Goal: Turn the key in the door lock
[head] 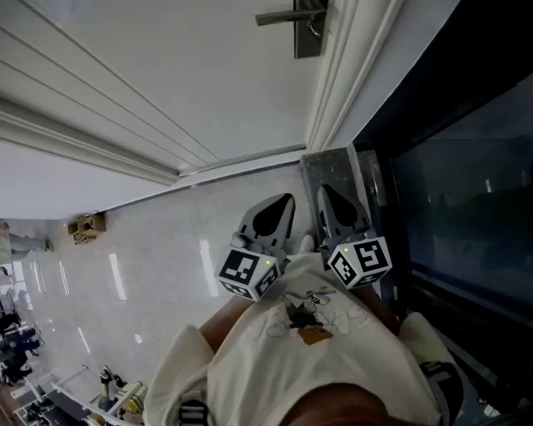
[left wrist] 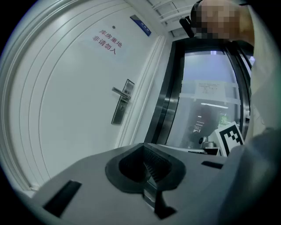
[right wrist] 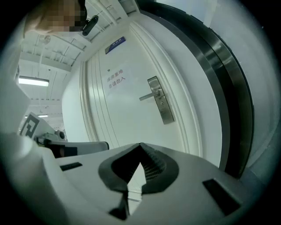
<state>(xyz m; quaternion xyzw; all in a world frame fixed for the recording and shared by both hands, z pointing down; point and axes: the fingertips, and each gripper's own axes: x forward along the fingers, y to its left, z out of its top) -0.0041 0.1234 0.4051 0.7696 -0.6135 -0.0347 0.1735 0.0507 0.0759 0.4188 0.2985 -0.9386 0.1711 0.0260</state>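
Note:
A white door (head: 166, 75) carries a metal lock plate with a lever handle (head: 301, 23) near its right edge. The plate (left wrist: 119, 107) shows again in the left gripper view, and the plate (right wrist: 161, 103) in the right gripper view. A small piece hangs under the lever; I cannot tell whether it is a key. My left gripper (head: 279, 208) and right gripper (head: 333, 204) are held side by side close to the person's chest, well short of the door. The left gripper (left wrist: 145, 151) has its jaws together, empty. The right gripper (right wrist: 141, 151) is also shut on nothing.
Right of the door stands a dark-framed glass panel (head: 466, 191) beside a steel-edged post (left wrist: 164, 105). A red-lettered sign (left wrist: 105, 41) is on the door. A pale marble floor (head: 166, 250) lies below, with a cardboard box (head: 86, 225) at the left wall.

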